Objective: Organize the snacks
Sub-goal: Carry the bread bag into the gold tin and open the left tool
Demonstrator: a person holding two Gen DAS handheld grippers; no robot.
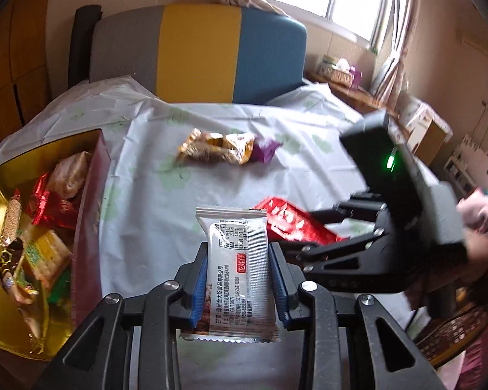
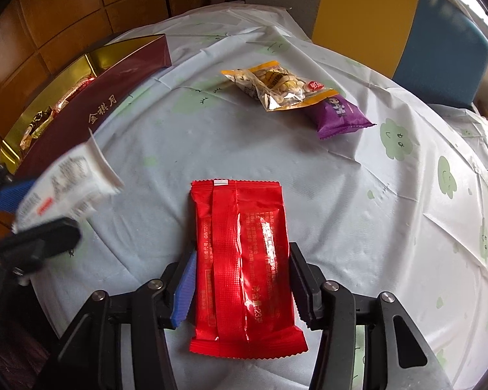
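Note:
A silver-white snack packet [image 1: 237, 260] sits upright between the blue pads of my left gripper [image 1: 237, 250], which is shut on it; in the right wrist view the packet [image 2: 65, 185] shows blurred at the left, off the table. A red snack packet [image 2: 244, 247] lies flat on the tablecloth between the fingers of my right gripper [image 2: 243, 250], whose pads touch both its long edges. In the left wrist view the right gripper [image 1: 309, 230] reaches in from the right over the red packet [image 1: 292, 221].
A maroon box with gold lining [image 1: 94, 175] [image 2: 114, 97] at the left holds several wrapped snacks. A clear-gold packet [image 2: 276, 87] and a purple packet [image 2: 338, 113] lie together farther back on the pale tablecloth [image 2: 341, 195]. A grey, yellow and blue chair back [image 1: 198, 48] stands behind the table.

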